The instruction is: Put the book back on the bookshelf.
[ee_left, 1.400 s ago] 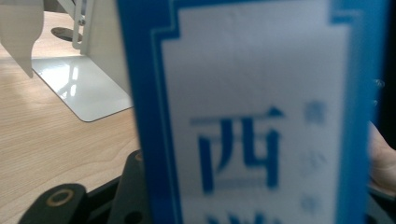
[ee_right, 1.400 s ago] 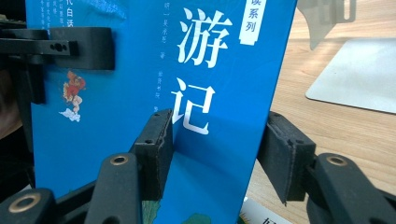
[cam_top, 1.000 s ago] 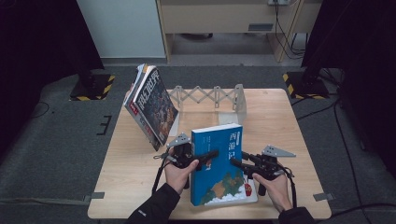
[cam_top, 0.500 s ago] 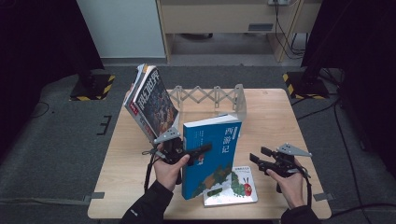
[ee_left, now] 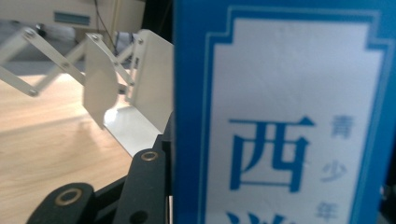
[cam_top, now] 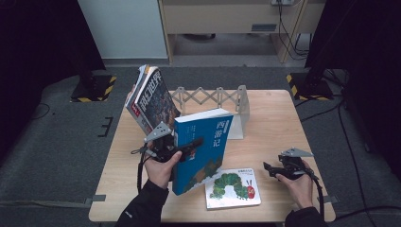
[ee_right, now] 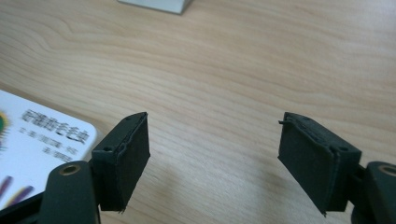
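Observation:
A thick blue book [cam_top: 203, 146] stands nearly upright above the table, and my left gripper [cam_top: 189, 144] is shut on its left edge. In the left gripper view its cover [ee_left: 289, 116] is close up, with one black finger [ee_left: 144, 182] against its spine side. My right gripper [cam_top: 267, 169] hovers low over the table's right front. Its jaws have just been opening, and my right gripper [ee_right: 215, 154] has only bare wood between its pads. A white picture book with a green caterpillar [cam_top: 231, 188] lies flat between the hands, its corner [ee_right: 37, 135] left of the right jaws.
A white expanding book rack [cam_top: 213, 101] stands at the back of the wooden table [cam_top: 274, 123], and its end plates [ee_left: 135, 79] are near the blue book. Several books [cam_top: 153, 99] lean at its left end. Dark floor surrounds the table.
My right gripper has let go of the blue book, opened and moved right and down. My left gripper has raised the blue book more upright, uncovering the picture book.

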A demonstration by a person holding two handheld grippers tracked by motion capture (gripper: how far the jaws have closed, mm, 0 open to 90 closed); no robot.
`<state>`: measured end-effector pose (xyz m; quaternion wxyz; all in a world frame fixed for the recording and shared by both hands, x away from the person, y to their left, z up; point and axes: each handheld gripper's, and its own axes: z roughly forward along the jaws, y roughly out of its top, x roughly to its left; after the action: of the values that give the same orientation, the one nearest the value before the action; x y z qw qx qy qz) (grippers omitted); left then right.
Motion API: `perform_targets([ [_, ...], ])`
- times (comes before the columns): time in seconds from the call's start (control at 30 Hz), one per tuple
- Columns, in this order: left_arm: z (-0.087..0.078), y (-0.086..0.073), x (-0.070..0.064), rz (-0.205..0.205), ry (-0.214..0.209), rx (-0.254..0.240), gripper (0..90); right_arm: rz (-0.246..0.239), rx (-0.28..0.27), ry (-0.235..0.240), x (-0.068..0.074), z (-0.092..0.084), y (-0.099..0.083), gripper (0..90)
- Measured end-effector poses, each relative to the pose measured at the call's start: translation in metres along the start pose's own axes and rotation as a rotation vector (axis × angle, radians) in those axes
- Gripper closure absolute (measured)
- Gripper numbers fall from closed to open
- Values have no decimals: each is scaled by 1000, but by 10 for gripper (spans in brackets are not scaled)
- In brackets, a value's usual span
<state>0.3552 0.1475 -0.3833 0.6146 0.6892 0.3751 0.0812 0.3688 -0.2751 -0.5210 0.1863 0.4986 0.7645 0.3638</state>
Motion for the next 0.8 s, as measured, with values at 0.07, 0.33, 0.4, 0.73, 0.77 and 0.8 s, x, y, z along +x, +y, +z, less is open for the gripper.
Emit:
perform_targets([
  [0.07,-4,4,0,17,22,-8,603,-11,21,-16,-2,2,-2,233],
  [0.33,-16,16,8,31,76,-37,602,-48,53,-56,1,11,-9,145],
  [0.4,-18,18,9,33,89,-43,603,-43,42,-59,1,13,-10,103],
  [0.73,-10,31,21,43,144,-54,603,-31,40,-67,-1,15,-11,62],
  [0.77,-8,33,23,48,150,-57,603,-31,40,-67,-1,15,-11,55],
  [0.8,-6,35,24,47,154,-62,603,-30,42,-66,-1,15,-11,54],
])
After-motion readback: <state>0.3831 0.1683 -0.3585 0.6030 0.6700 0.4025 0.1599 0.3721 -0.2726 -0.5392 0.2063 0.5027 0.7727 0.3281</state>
